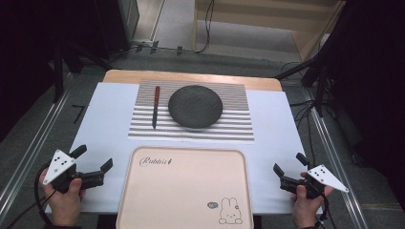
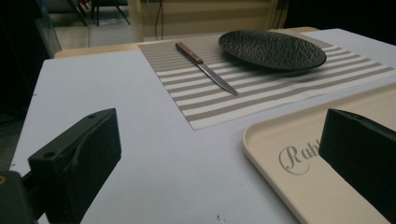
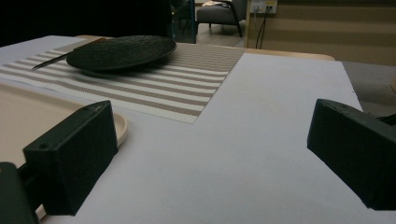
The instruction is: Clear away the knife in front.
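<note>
A white sheet covers the wooden table point(image 1: 191, 76) in front of you, with dark floor and trailing cables around it. On the far half lies a striped placemat point(image 1: 191, 130), and on it a dark round plate point(image 1: 195, 106) with a rough, textured face. Just beside the plate, on its left in the high view, a knife point(image 1: 155, 107) with a reddish-brown handle lies along the mat, handle toward the far edge and blade toward you; knife and plate do not touch. Nearer to you sits a pale pink tray point(image 1: 184, 157) with script lettering in one corner and a small rabbit drawing in another; its far rim lies just short of the mat.

You hold your left gripper point(image 1: 93, 164) at the near left corner of the sheet, just beside the tray, its jaws spread wide with nothing between them. Your right gripper point(image 1: 290, 167) rests at the near right, apart from the tray, jaws likewise wide and bare. Both stand well apart from the knife and the plate.
</note>
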Motion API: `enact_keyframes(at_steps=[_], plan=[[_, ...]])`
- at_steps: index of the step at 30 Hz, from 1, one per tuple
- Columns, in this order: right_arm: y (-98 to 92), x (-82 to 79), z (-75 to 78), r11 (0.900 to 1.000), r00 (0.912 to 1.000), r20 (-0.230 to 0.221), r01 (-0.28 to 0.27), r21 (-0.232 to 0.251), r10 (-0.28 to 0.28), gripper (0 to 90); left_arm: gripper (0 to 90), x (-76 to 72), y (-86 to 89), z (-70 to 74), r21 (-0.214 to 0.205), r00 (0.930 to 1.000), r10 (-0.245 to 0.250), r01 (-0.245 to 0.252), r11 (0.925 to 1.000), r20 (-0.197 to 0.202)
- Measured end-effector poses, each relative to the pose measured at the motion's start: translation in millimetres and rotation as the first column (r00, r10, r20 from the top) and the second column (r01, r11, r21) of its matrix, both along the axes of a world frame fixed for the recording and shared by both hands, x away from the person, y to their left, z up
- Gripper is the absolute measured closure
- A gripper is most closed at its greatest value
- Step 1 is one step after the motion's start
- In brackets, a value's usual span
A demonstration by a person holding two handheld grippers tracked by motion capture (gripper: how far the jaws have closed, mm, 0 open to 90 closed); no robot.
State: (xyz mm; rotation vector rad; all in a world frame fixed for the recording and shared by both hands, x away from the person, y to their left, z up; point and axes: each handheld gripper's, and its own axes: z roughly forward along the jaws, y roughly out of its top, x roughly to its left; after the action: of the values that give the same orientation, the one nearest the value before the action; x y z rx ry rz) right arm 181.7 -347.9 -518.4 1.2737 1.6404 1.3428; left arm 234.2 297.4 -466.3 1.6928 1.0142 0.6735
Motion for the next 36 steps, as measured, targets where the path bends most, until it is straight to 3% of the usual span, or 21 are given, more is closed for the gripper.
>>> enact_keyframes(at_steps=[3, 9, 22, 36], plan=[[0.5, -3.0, -0.6, 0.9999, 0.9999, 0.001, -0.014, -0.004, 0.014, 0.5, 0.0, 9.4, -5.3, 3.7, -0.012, 0.9999, -0.007, 0.007, 0.9999, -0.015], [0.9, -2.3, -0.7, 0.9998, 0.9998, -0.006, -0.017, -0.003, 0.017, 0.5, 0.0, 21.5, -11.9, 12.7, -0.027, 0.9998, -0.020, 0.020, 0.9994, -0.009], [-0.8, -2.3, -0.8, 0.9995, 0.9996, -0.006, -0.027, 0.016, 0.027, 0.5, 0.0, 44.8, -38.8, 32.0, -0.005, 0.9976, -0.069, 0.069, 0.9976, -0.006], [-1.2, -2.5, -0.7, 0.9992, 0.9995, -0.004, -0.032, 0.022, 0.032, 0.5, 0.0, 63.9, -53.2, 36.7, -0.015, 0.9950, -0.097, 0.096, 0.9952, -0.026]])
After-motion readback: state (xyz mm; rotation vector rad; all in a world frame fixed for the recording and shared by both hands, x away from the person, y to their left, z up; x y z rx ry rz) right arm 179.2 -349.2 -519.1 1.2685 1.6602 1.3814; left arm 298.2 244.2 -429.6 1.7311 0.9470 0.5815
